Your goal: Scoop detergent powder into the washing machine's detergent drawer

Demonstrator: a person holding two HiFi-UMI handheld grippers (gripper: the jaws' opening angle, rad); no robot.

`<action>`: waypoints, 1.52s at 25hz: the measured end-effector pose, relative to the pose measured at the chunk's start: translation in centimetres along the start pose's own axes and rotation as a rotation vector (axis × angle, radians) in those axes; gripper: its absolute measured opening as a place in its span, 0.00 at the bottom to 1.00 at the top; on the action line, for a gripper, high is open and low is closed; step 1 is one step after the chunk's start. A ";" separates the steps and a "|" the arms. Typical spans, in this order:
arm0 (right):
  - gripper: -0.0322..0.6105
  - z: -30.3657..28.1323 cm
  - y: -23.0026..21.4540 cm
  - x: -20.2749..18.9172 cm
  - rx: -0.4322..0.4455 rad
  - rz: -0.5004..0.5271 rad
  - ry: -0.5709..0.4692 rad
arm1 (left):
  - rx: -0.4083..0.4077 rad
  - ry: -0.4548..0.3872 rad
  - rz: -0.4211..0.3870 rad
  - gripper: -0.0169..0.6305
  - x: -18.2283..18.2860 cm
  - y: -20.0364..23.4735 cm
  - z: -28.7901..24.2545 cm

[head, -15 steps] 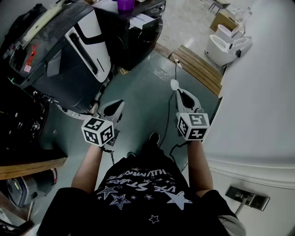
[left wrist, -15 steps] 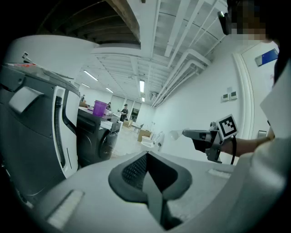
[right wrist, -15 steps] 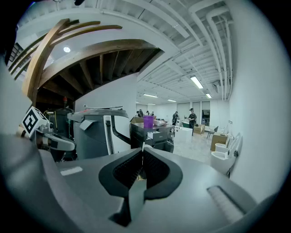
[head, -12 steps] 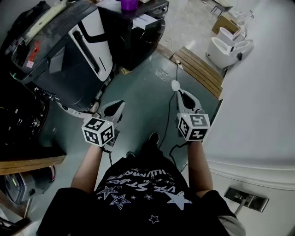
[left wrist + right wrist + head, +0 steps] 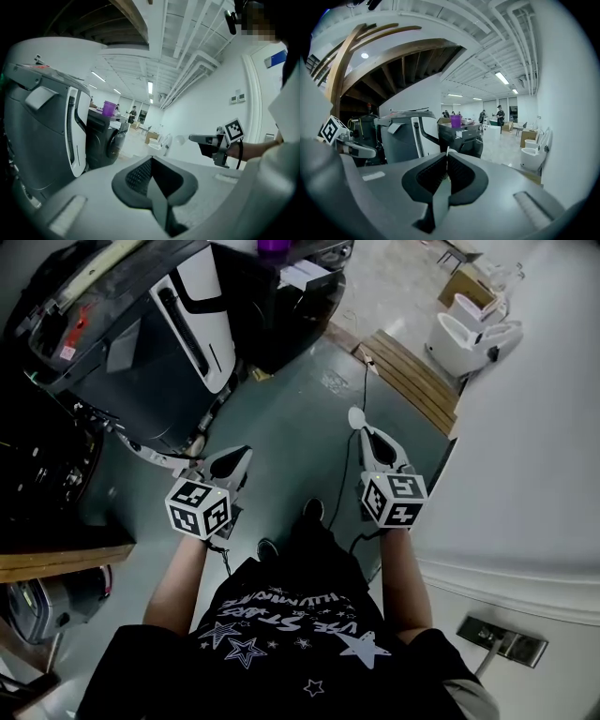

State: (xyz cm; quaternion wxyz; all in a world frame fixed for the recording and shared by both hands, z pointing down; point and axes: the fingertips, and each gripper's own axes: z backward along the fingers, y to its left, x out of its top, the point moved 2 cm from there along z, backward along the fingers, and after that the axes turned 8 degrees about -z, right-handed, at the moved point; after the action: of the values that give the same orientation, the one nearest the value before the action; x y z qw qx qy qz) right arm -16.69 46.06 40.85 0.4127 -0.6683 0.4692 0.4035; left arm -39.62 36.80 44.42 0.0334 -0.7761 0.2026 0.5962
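My right gripper (image 5: 364, 431) is shut on a white scoop (image 5: 355, 416) whose round bowl sticks out past the tips. In the right gripper view the scoop's flat handle (image 5: 440, 197) runs back between the shut jaws of the right gripper (image 5: 447, 153). My left gripper (image 5: 238, 455) is held level beside it. Its jaws (image 5: 152, 160) are shut with nothing between them. A dark washing machine (image 5: 461, 138) with a purple cup (image 5: 455, 121) on top stands ahead across the floor. No detergent drawer or powder shows.
A big grey and white machine (image 5: 141, 343) stands at the left, close to my left gripper. White toilets (image 5: 469, 329) and a wooden pallet (image 5: 412, 381) lie ahead at the right. A white wall (image 5: 534, 474) runs along the right. A cable (image 5: 345, 474) trails on the grey floor.
The floor and the machines have slid slightly in the head view as the person steps forward. Both grippers keep their pose, and the scoop stays held.
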 end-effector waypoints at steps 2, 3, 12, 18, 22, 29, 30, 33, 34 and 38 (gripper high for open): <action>0.10 0.0 -0.4 0.3 0.001 -0.001 -0.010 | 0.001 0.000 0.003 0.03 0.0 -0.2 -0.2; 0.10 -0.2 -0.6 0.5 0.002 -0.004 -0.017 | 0.001 -0.001 0.002 0.03 0.1 -0.3 -0.5; 0.10 -7.0 -3.8 2.9 0.044 -0.061 -0.058 | 0.053 -0.008 -0.019 0.03 3.0 2.6 -5.5; 0.10 -13.9 -8.6 6.2 0.100 -0.071 -0.061 | 0.088 0.012 -0.030 0.03 5.9 5.3 -12.6; 0.10 -18.4 -12.0 9.7 0.137 -0.057 -0.078 | 0.112 0.003 -0.042 0.03 9.0 6.6 -17.7; 0.10 -23.6 -16.9 13.6 0.199 -0.042 -0.104 | 0.150 -0.040 -0.053 0.03 12.8 7.4 -26.0; 0.10 -24.2 -17.4 13.8 0.206 -0.041 -0.104 | 0.156 -0.045 -0.052 0.03 13.2 7.4 -26.8; 0.10 -25.5 -18.7 14.2 0.220 -0.046 -0.096 | 0.172 -0.036 -0.054 0.03 13.6 8.0 -28.5; 0.10 -25.8 -19.1 14.3 0.223 -0.051 -0.095 | 0.176 -0.029 -0.053 0.03 13.6 8.2 -28.9; 0.10 -27.7 -19.9 14.2 0.229 -0.080 -0.083 | 0.191 -0.012 -0.047 0.03 13.7 9.7 -30.0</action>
State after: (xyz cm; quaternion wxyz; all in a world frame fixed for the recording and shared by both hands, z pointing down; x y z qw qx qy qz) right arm 9.93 20.48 40.37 0.5213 -0.6176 0.4677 0.3578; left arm -12.87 15.39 42.00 0.1225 -0.7704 0.2400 0.5778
